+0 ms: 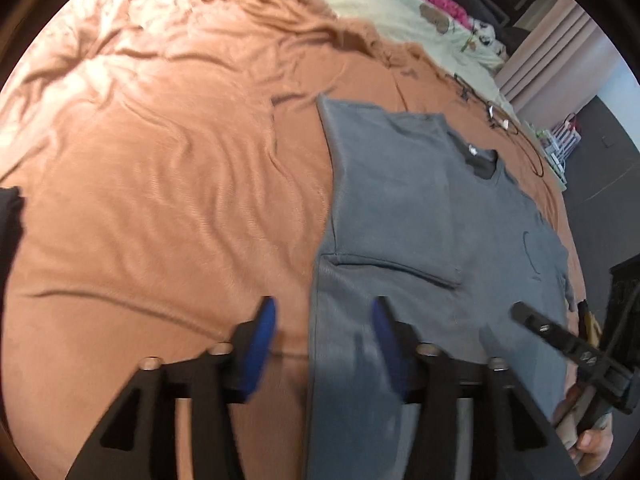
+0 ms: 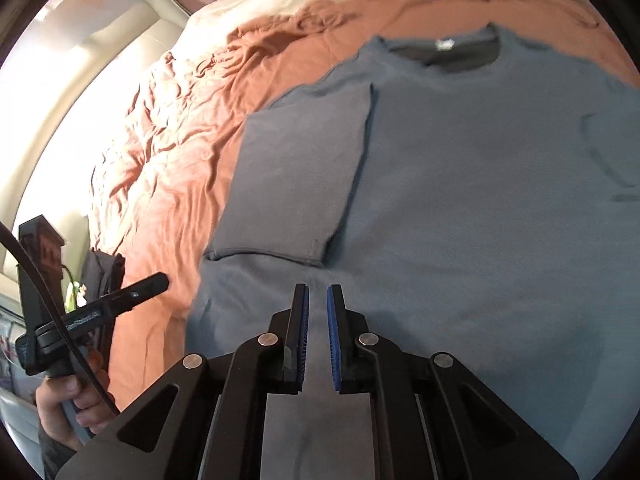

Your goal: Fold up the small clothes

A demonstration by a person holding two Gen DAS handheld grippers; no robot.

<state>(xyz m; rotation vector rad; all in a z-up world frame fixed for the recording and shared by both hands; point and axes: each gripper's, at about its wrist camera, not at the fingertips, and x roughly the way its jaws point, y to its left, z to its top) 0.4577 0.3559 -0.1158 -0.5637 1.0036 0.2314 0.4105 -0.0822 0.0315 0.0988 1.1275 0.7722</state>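
From the left wrist camera, a grey cotton T-shirt [image 1: 420, 216] is lying flat on a rust-orange bedsheet [image 1: 160, 200] covering a bed, its neck opening pointing away and one sleeve folded inward over the chest. The left gripper [image 1: 324, 312] is hovering low over the shirt's left edge, its blue-padded fingers [image 1: 262, 344] spreading wide apart with nothing between them; one finger is sitting over the sheet, the other over the grey cloth. At the right edge, the right gripper [image 1: 560, 340] is reaching in over the shirt, with a hand [image 1: 588, 432] wrapping its handle. A cream blanket [image 1: 400, 12] is lying farther up the bed.

From the right wrist camera, the right gripper [image 2: 318, 296] is hanging just above the lower part of the grey T-shirt [image 2: 480, 200], its blue-lined fingers [image 2: 334, 340] standing slightly apart with a narrow gap and gripping nothing. The folded sleeve is lying on the left of the chest. At the left, a hand [image 2: 76, 400] is holding the left gripper [image 2: 132, 292] over the rust-orange bedsheet [image 2: 160, 184].
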